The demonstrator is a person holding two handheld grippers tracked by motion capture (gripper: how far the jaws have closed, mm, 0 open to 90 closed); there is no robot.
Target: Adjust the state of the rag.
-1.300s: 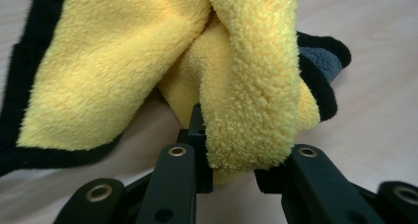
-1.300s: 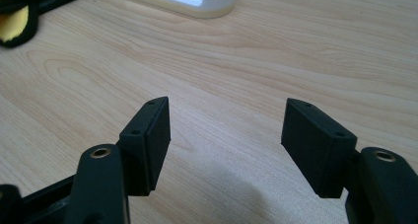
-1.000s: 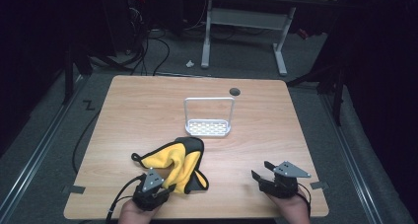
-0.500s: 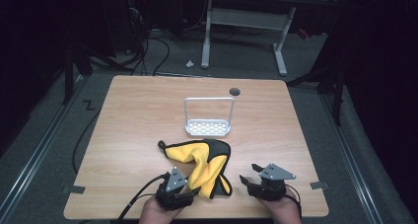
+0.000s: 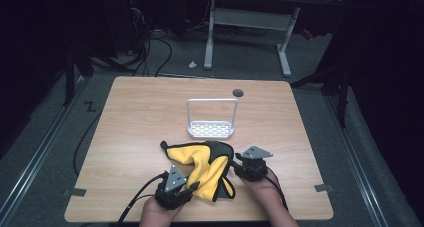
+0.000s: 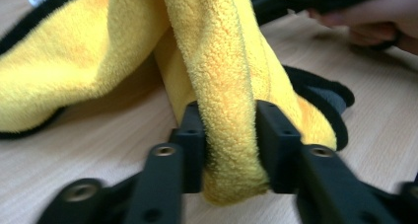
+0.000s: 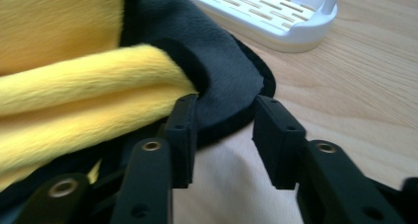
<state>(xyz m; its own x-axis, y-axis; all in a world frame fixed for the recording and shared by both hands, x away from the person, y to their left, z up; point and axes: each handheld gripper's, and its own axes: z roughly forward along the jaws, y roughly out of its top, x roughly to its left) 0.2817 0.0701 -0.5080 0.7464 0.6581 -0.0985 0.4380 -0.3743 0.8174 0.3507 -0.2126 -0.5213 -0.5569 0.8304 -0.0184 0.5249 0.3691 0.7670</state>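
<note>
The right claw (image 5: 234,163) has slid in to the cloth (image 5: 202,162), jaws closing around its dark edge, perhaps touching.

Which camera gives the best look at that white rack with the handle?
The high view: the white rack stands whole on the table, arched handle and slotted base clear, just beyond the yellow cloth. The right gripper view catches a corner of its base; the left gripper view shows cloth pinched in its jaws.

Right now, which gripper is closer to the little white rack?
Right. The right gripper sits just below the white rack, at the cloth's dark edge. The left gripper is farther toward the table's near edge, clamped on a yellow fold.
</note>
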